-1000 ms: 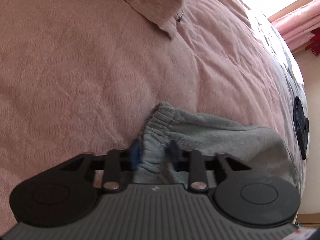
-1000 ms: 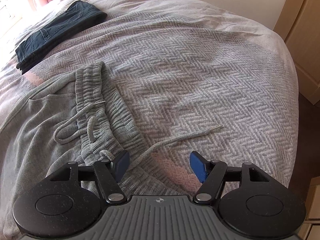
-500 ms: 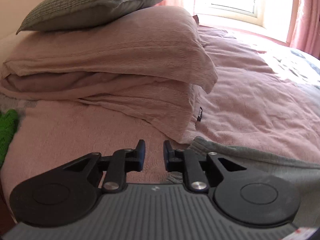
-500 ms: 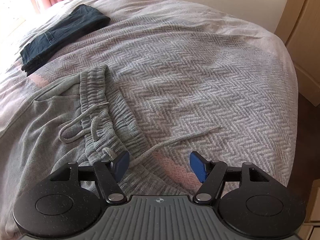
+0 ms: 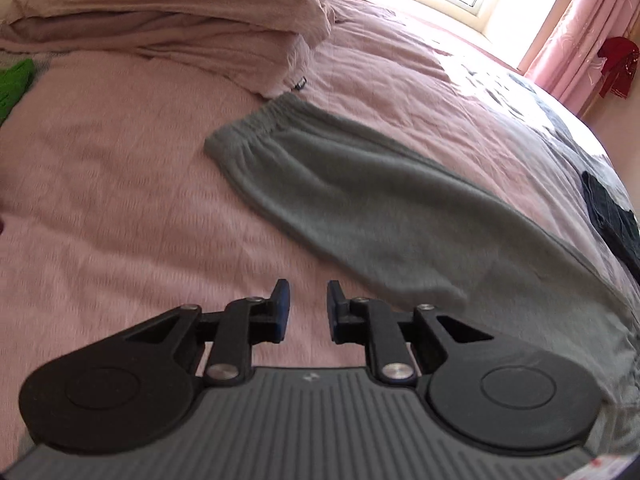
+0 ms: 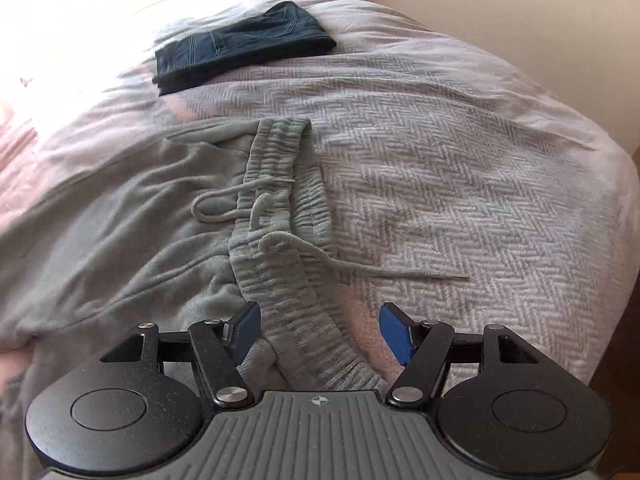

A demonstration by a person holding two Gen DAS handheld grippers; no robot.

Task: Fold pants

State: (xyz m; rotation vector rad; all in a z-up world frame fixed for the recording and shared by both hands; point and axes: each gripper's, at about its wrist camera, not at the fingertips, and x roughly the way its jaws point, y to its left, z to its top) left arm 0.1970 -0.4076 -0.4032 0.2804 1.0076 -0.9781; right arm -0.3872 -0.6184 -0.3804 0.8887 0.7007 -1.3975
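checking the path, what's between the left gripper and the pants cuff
Only bare pink bedspread, in the left wrist view, between the left gripper and the cuff.

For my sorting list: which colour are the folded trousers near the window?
Dark blue trousers, clearest in the right wrist view.

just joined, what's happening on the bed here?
A person with a gripper in each hand is folding grey sweatpants laid out on the bed. Neither gripper holds anything. The left gripper hangs over bare bedspread beside the leg, its jaws a narrow gap apart. The right gripper is open over the waistband, whose drawstring trails loose. Folded dark jeans lie further off.
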